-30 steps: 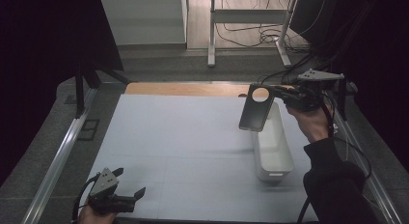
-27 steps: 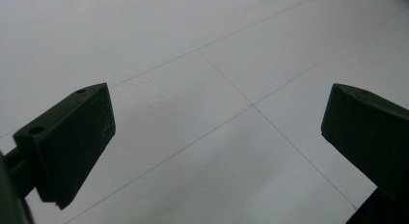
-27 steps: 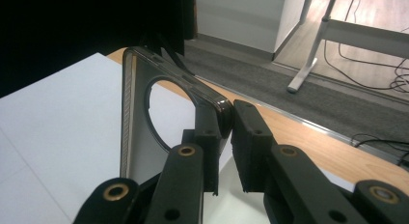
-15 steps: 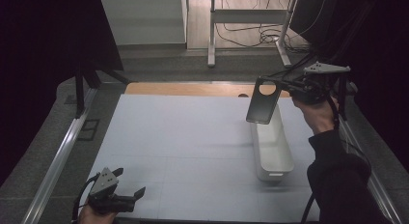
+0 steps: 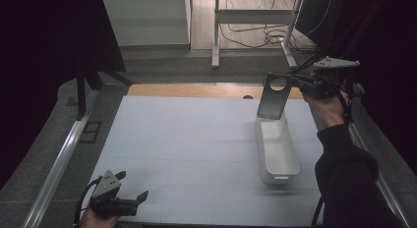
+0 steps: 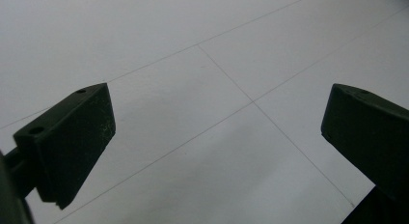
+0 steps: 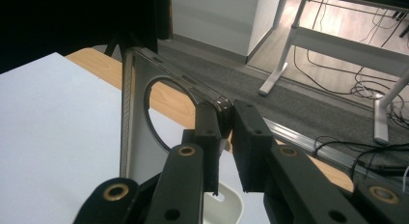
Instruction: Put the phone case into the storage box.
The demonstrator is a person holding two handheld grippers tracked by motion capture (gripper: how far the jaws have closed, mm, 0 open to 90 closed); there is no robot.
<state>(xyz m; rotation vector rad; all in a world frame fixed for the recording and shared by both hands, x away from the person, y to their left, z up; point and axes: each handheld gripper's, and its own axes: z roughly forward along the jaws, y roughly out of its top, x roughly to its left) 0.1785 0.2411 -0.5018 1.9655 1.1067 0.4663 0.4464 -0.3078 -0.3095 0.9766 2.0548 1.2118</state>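
The jaws of the right gripper (image 7: 225,132) are pressed onto the top corner of a dark phone case (image 5: 272,98), pinching its thin edge between the two black pads. The case is held by that corner so that it hangs upright below the grip, its round camera opening uppermost and its long body free. In the high view the case is seen suspended at the far end of a white oblong bin (image 5: 277,149), its lower edge just above or at the bin's far rim; contact cannot be told. Such a hold probably allows the case to be lowered lengthwise into the bin. The bin is set lengthwise on the pale desk (image 5: 187,139), toward the right side. The jaws of the left gripper (image 5: 129,201) are spread wide over bare desk at the near left edge, with nothing between them, well apart from the bin.
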